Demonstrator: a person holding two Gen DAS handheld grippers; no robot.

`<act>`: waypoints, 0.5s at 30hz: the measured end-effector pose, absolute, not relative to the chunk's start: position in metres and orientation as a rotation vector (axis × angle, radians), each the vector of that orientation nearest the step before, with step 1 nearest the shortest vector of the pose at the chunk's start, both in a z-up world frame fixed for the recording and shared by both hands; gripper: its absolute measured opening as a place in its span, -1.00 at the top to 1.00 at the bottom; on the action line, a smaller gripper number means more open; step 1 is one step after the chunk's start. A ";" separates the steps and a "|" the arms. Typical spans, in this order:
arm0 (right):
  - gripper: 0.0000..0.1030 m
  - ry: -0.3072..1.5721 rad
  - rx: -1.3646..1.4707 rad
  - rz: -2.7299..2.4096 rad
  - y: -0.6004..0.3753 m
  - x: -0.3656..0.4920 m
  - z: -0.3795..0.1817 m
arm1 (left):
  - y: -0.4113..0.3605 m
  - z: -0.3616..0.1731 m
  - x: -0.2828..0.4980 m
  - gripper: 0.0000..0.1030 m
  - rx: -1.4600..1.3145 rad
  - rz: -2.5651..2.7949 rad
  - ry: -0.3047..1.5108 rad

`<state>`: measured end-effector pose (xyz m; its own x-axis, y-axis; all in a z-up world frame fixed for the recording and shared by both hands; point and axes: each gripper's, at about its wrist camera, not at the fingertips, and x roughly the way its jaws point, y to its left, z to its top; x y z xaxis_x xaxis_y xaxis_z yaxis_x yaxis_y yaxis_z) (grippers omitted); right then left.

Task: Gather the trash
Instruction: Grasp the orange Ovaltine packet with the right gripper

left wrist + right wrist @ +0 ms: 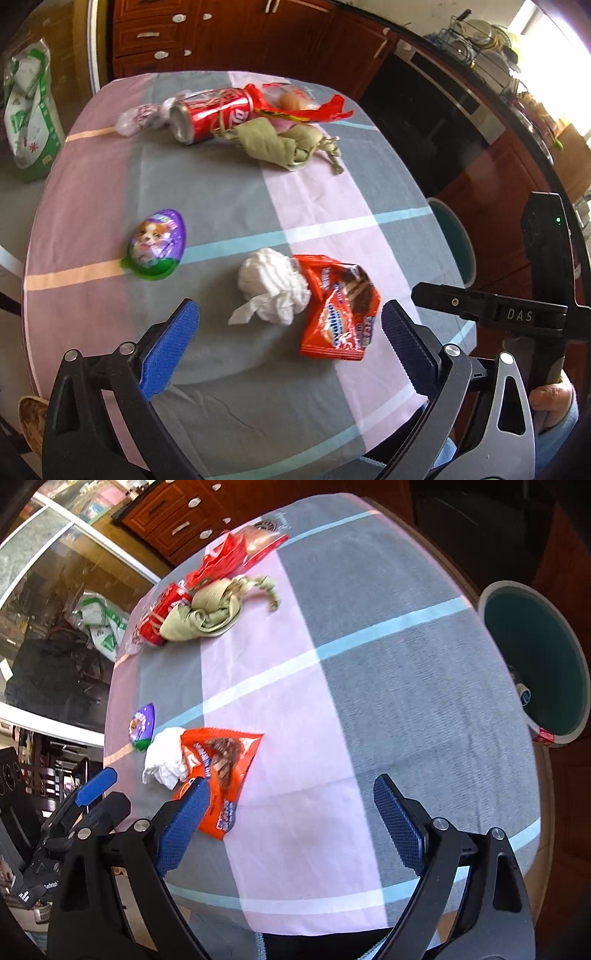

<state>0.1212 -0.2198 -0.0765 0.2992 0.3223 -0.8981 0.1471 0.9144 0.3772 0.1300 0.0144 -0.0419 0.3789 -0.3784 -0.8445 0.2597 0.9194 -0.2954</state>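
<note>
— While you hold both tools above the round table (388, 672) with its pink, grey and pale-blue checked cloth, how do they stand?

— Your left tool (290, 345) has its blue-padded fingers (168, 354) spread wide, with nothing between them. Your right tool (291, 825) is just as wide and just as empty. Both point steeply down at the cloth.

— Where is the trash?

— Nearest your left tool lies a crumpled white paper tissue (271, 286), touching an opened orange-red foil snack bag (340, 314) on its right. In the right wrist view the left finger of your right tool overlaps that bag's lower corner; whether it touches I cannot tell. A purple egg-shaped plastic toy shell with a green rim (157, 243) lies apart to the left of the tissue.

— And farther off?

— At the far side, a red drink can (212, 114) lies on its side, with a crumpled clear wrapper (138, 116) at its end, a knotted olive-green cloth rag (280, 144) against it, and a red-edged clear plastic bag (299, 105) behind.

— The bin?

— A round teal bin with a pale rim (535, 661) stands beside the table's right edge, below its top, with something small lying in it.
</note>
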 end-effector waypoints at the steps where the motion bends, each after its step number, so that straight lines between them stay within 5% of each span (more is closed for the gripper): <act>1: -0.67 1.284 0.418 0.128 -0.210 0.121 -0.078 | 0.023 -0.044 0.129 -0.92 -0.130 -0.398 1.110; 15: -0.67 1.374 0.319 0.169 -0.140 0.129 -0.099 | 0.088 -0.065 0.127 -0.92 -0.219 -0.305 1.134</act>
